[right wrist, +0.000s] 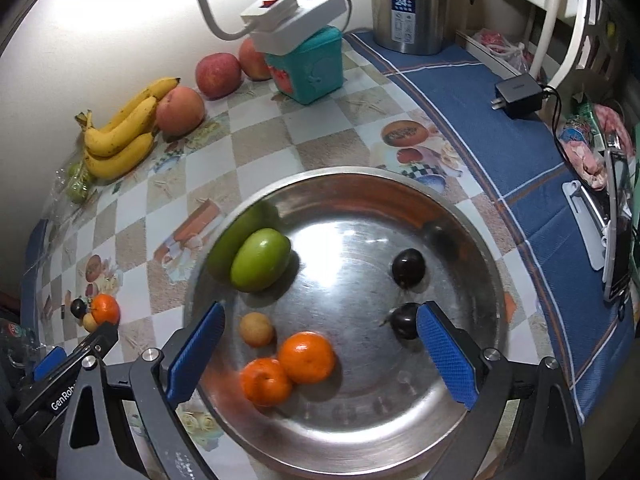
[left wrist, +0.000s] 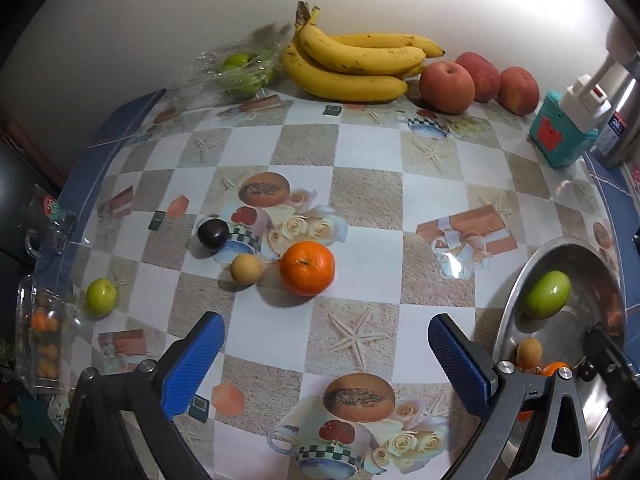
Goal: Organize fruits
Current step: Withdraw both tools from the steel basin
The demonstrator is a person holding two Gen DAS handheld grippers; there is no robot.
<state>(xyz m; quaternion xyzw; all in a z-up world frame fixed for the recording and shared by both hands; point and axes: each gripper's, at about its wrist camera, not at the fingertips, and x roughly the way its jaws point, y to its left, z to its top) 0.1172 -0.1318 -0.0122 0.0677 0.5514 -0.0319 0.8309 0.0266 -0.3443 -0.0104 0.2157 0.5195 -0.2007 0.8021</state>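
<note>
A steel bowl holds a green fruit, two oranges, a small tan fruit and two dark plums. My right gripper is open and empty above the bowl. On the table lie an orange, a tan fruit, a dark plum and a green fruit. My left gripper is open and empty, just short of the orange. The bowl shows at the right in the left wrist view.
Bananas and three apples lie at the back by the wall, next to bagged green fruit. A teal box, a power strip and a steel kettle stand at the back right. A plastic box sits at the left edge.
</note>
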